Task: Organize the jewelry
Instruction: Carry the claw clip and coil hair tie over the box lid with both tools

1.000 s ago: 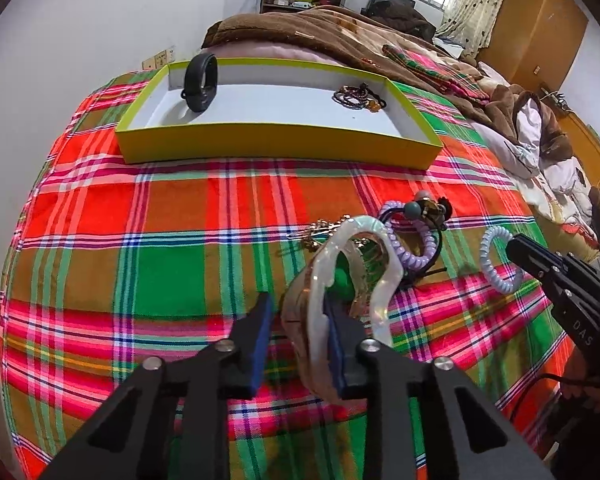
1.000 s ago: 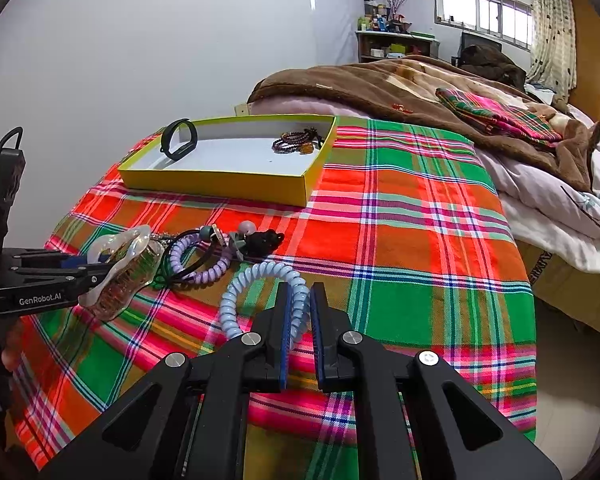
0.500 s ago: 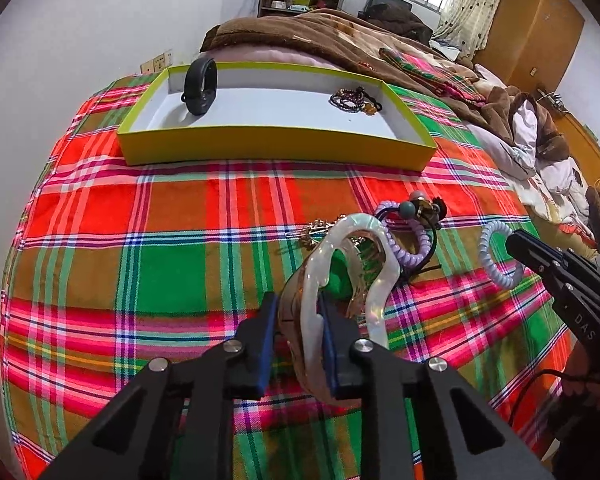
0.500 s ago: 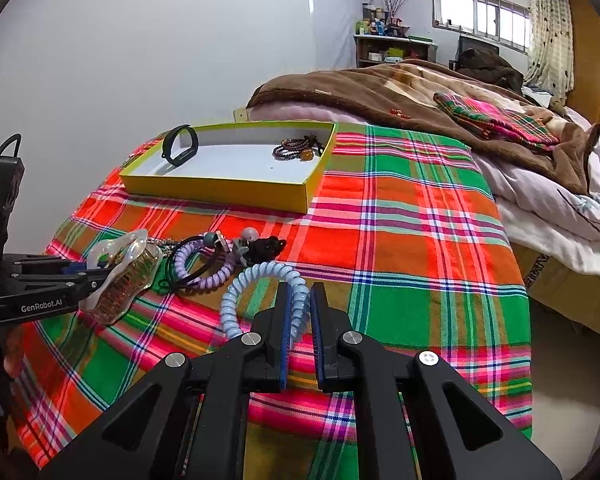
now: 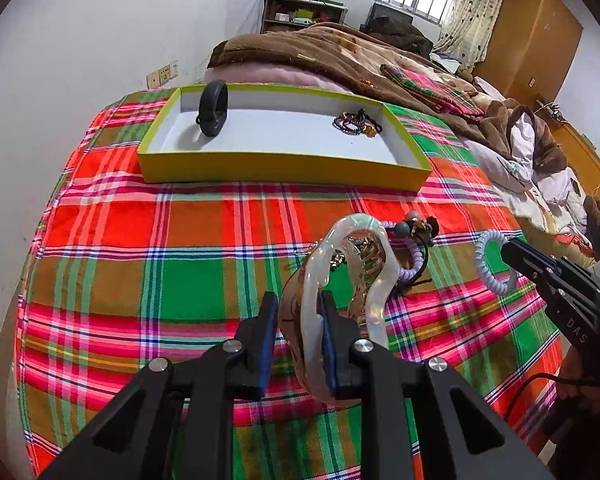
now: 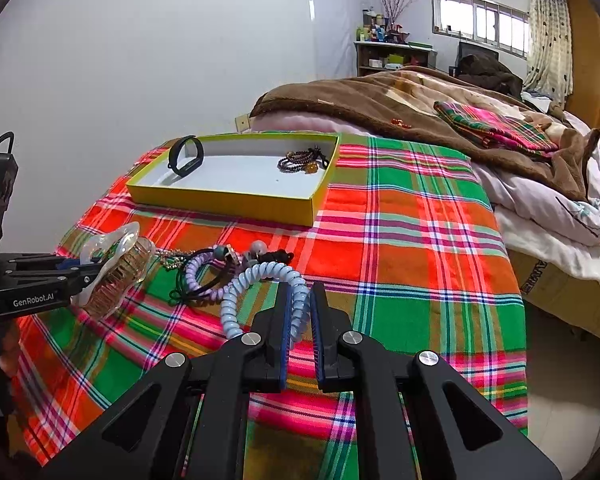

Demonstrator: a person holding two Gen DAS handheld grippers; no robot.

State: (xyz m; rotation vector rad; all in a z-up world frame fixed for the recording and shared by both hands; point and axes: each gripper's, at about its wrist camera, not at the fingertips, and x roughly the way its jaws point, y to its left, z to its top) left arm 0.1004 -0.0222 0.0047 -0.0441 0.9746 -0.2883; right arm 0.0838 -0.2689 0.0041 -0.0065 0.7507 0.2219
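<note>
My left gripper (image 5: 298, 304) is shut on a translucent pearly hair claw clip (image 5: 364, 264), which sticks up and forward from the pads just above the plaid cloth. In the right wrist view the clip (image 6: 116, 268) shows at the left, held by the left gripper (image 6: 88, 272). My right gripper (image 6: 302, 296) is shut on a pale blue spiral hair tie (image 6: 256, 276), whose loop hangs to the left. Between the two lies a pile of a purple spiral tie, black ties and beads (image 6: 208, 276). Farther back, a yellow-green tray (image 5: 284, 168) holds a black band (image 5: 214, 108) and a beaded bracelet (image 5: 354, 122).
The plaid cloth (image 5: 140, 240) covers a bed against a white wall on the left. A brown blanket (image 6: 380, 100) and a folded plaid cloth (image 6: 496, 124) lie behind the tray. The bed's edge drops to the floor on the right (image 6: 556, 360).
In the left wrist view the pads have drawn closer around the clip, and the tray sits lower in the picture. The right gripper and its blue tie look unchanged.
</note>
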